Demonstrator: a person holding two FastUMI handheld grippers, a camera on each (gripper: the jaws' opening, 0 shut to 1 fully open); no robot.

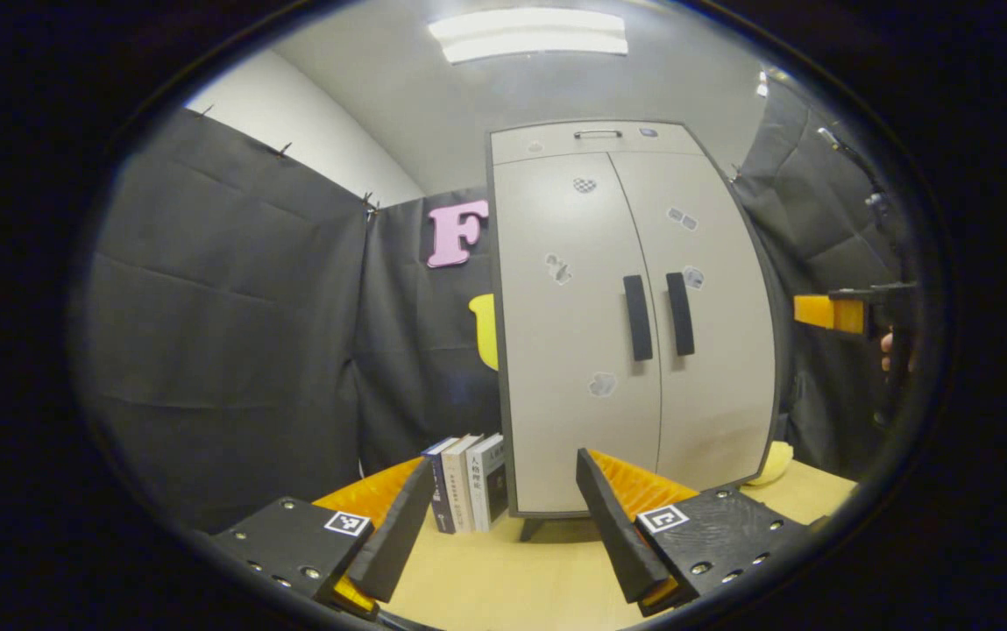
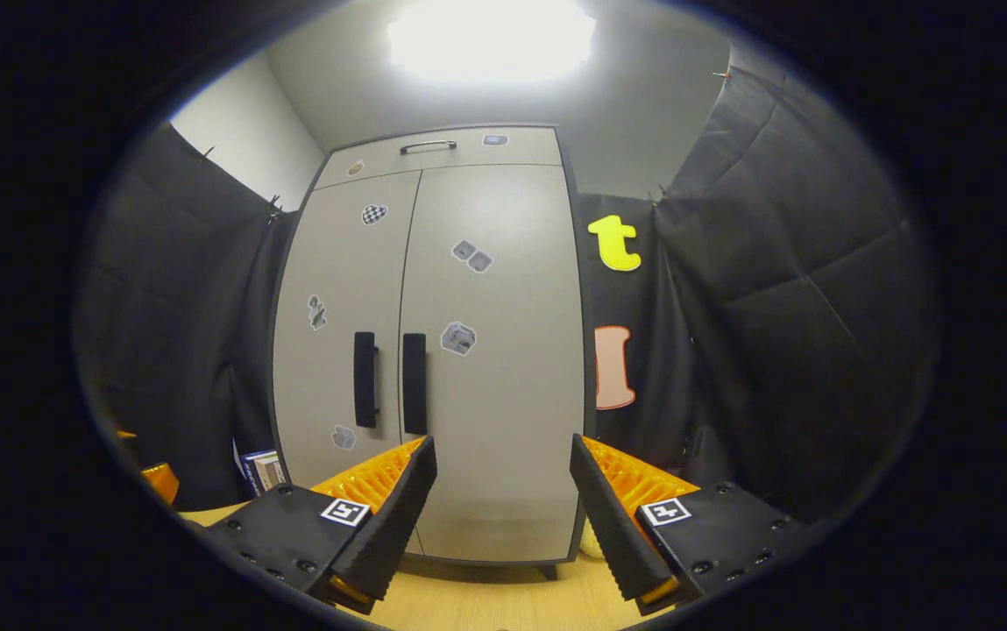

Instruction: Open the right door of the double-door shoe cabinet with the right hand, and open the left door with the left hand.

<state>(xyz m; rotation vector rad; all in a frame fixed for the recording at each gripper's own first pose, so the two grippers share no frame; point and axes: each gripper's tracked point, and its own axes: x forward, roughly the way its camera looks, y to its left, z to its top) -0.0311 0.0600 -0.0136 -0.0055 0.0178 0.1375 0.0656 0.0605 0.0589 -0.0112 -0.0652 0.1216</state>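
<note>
The light grey shoe cabinet (image 1: 582,350) stands upright on the table with both doors closed. Two dark vertical handles sit side by side at the middle seam: the left door handle (image 1: 637,317) and the right door handle (image 1: 680,313). My left gripper (image 1: 503,517) is open and held well back from the cabinet, low and left of the handles. In the right gripper view the cabinet (image 2: 485,394) faces me with the left door handle (image 2: 365,379) and the right door handle (image 2: 414,383). My right gripper (image 2: 503,508) is open, below the handles and apart from the doors.
Several books (image 1: 468,495) stand upright against the cabinet's left side, on the wooden table (image 1: 503,587). A yellow object (image 1: 775,460) lies at the cabinet's right foot. The right gripper (image 1: 827,313), held by a hand (image 1: 887,350), shows at the far right. Black cloth walls close in around.
</note>
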